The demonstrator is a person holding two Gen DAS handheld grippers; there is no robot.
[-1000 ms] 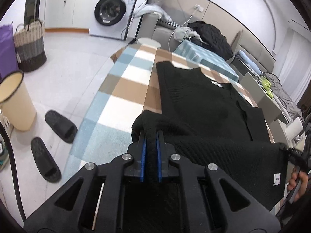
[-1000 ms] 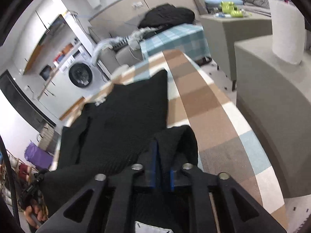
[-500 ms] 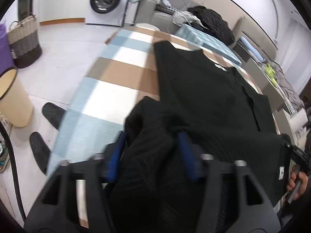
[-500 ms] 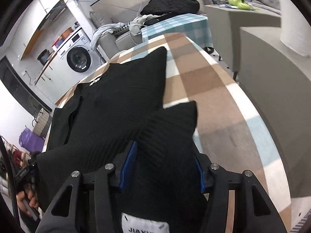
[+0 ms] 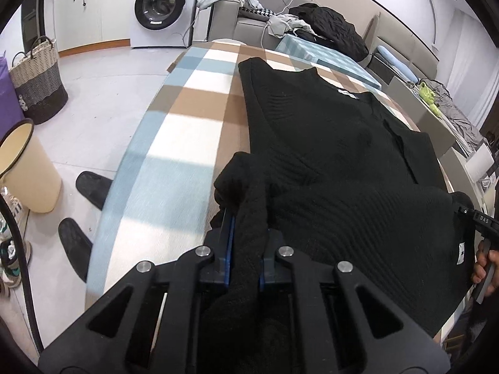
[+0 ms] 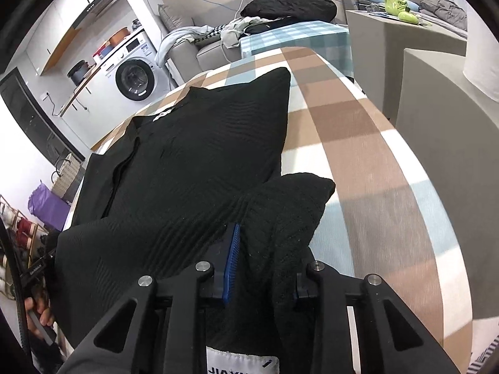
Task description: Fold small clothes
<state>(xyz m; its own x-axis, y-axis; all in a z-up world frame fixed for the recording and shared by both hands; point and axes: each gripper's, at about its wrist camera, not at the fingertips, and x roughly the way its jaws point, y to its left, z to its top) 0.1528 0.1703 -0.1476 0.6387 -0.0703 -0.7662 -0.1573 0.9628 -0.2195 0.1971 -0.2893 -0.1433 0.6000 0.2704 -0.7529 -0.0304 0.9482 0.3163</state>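
checked table (image 5: 199,115) bears black knit top (image 5: 327,143); both grippers' jaws closing, clamped on its bunched hem.

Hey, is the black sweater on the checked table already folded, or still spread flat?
Partly folded: the black sweater's near hem is doubled up over its body, which lies flat on the table.

The carrying surface is a table covered with a checked cloth (image 5: 199,115) in light blue, brown and white squares. Directly on this cloth lies a black ribbed knitted garment (image 5: 327,143), spread flat with its upper part toward the far end, where a small white label shows at the neck. The near edge of the garment is raised from the cloth. The cloth is bare on both sides of the garment.
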